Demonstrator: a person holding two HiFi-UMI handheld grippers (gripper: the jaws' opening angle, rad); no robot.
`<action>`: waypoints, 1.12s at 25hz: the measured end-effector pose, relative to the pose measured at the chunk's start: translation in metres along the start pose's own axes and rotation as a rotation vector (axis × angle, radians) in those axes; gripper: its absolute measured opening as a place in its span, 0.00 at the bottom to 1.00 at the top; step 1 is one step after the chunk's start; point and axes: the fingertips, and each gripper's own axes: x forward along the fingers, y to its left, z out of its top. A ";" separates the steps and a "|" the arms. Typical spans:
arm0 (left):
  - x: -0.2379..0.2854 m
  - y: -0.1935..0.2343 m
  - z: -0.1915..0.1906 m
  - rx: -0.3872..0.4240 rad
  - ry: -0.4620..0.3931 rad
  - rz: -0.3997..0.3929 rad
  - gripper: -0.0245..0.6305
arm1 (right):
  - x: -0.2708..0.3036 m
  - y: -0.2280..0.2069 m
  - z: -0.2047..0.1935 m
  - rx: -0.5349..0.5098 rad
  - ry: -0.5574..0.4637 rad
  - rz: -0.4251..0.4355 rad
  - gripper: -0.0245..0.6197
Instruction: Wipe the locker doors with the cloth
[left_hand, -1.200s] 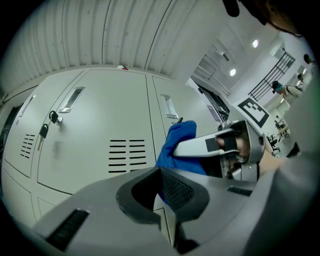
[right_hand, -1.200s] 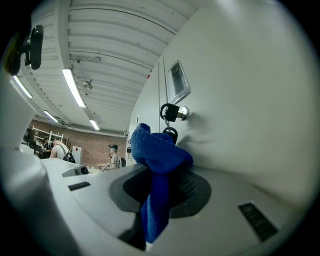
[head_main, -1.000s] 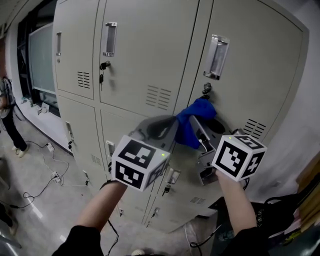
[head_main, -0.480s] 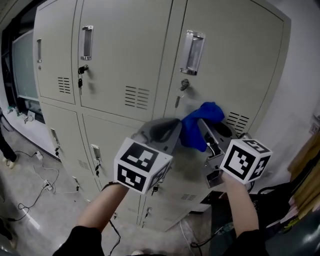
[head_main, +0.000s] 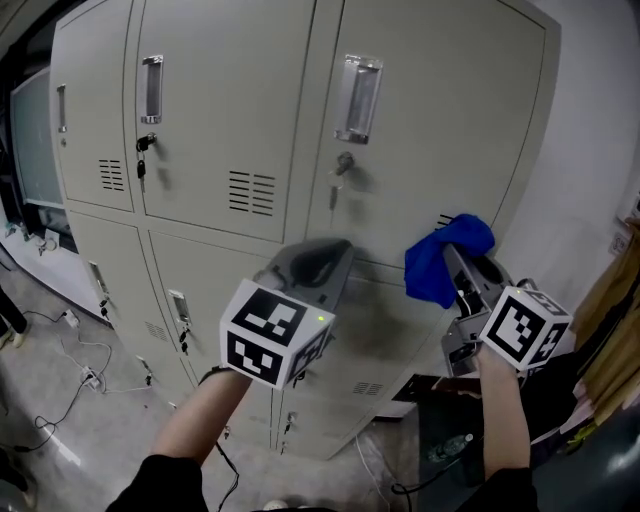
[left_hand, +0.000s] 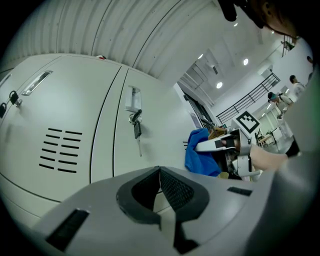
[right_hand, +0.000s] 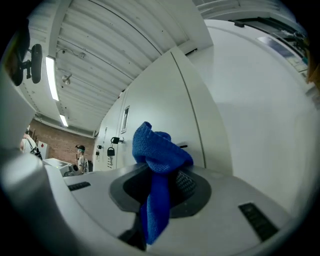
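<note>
The wiping step is judged to be in hand on the right-hand upper locker door (head_main: 440, 130), and every place here is given from that door's handle (head_main: 357, 98). The blue cloth (head_main: 447, 268) is clamped between the jaws of the right gripper (head_main: 456, 265) and is held below and well to the right of the handle, near the door's right edge and just beside a small set of vent slots (head_main: 445, 218). In the right gripper view, the cloth (right_hand: 157, 150) is seen bunched above the right gripper (right_hand: 160, 182), with one tail hanging down through the jaws. Whether the cloth is pressed on the metal cannot be told.

The left gripper (head_main: 325, 258) is held below the handle and slightly to its left. In its own view the left gripper (left_hand: 160, 182) is seen with its jaws together and nothing between them.

For the next move, the bunched cloth would need to be laid firmly on the panel and drawn across it, with the key and lock (head_main: 341, 165) just below the handle to be cleared.

No brand, label or legible writing is found; only square marker patterns are carried on the cubes.
</note>
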 end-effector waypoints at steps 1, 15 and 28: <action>0.000 -0.001 -0.001 -0.002 0.002 -0.001 0.05 | -0.005 -0.006 0.001 0.000 -0.002 -0.015 0.15; -0.016 0.009 -0.014 -0.019 0.031 0.031 0.05 | -0.046 -0.061 0.010 0.026 -0.097 -0.189 0.15; -0.044 0.027 -0.015 -0.031 0.036 0.086 0.05 | -0.025 0.022 -0.012 0.076 -0.092 -0.005 0.15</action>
